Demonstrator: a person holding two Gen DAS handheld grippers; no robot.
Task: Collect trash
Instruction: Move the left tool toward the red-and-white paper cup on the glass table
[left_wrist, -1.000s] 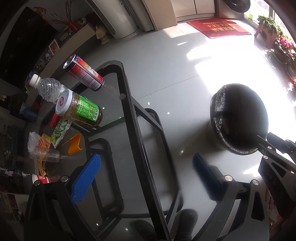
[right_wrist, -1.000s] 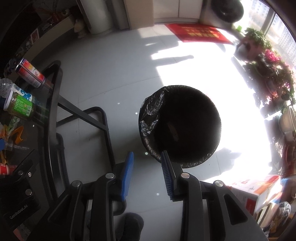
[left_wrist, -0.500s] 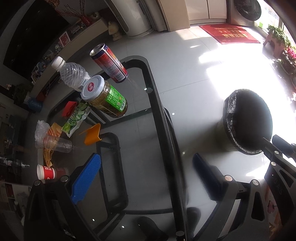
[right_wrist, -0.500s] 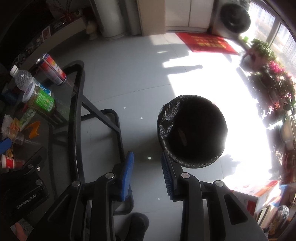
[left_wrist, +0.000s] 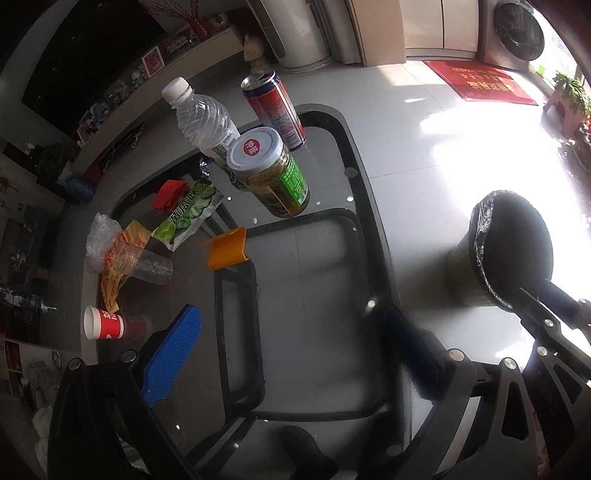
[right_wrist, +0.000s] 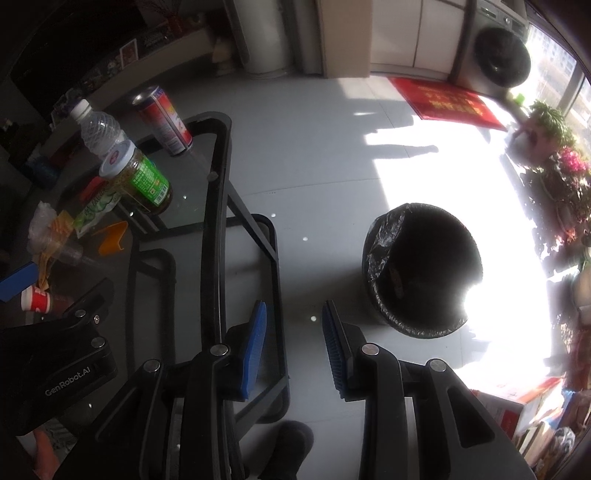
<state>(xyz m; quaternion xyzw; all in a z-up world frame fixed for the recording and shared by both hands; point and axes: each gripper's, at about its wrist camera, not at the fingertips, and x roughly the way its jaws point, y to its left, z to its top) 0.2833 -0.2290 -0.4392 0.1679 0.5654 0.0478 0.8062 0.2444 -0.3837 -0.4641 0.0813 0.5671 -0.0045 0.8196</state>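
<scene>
**Lots of trash on the glass bench, and both tongs hold nothing**

On the left of the glass bench (left_wrist: 332, 258) lies a red paper cup (left_wrist: 103, 328) on its side. It is light and soft, so a gentle pinch on its wall should do. Next lies a clear plastic cup (left_wrist: 144, 263) on some crinkly wrappers (left_wrist: 110, 251); these look thin and will squash. The green snack bag (left_wrist: 186, 214) is flat and maybe slippery, so take it by an edge. The orange plastic piece (left_wrist: 227, 248) looks stiff. The water bottle (left_wrist: 205, 118), the glass jar (left_wrist: 271, 173) and the can (left_wrist: 275, 107) stand upright. The jar looks heavy and could break, so grip its middle firmly.

The left tongs (left_wrist: 291, 354) are wide open and empty. The right tongs (right_wrist: 293, 347) are open a little and empty. The bin (right_wrist: 423, 269) stands on the floor, to the right.
</scene>
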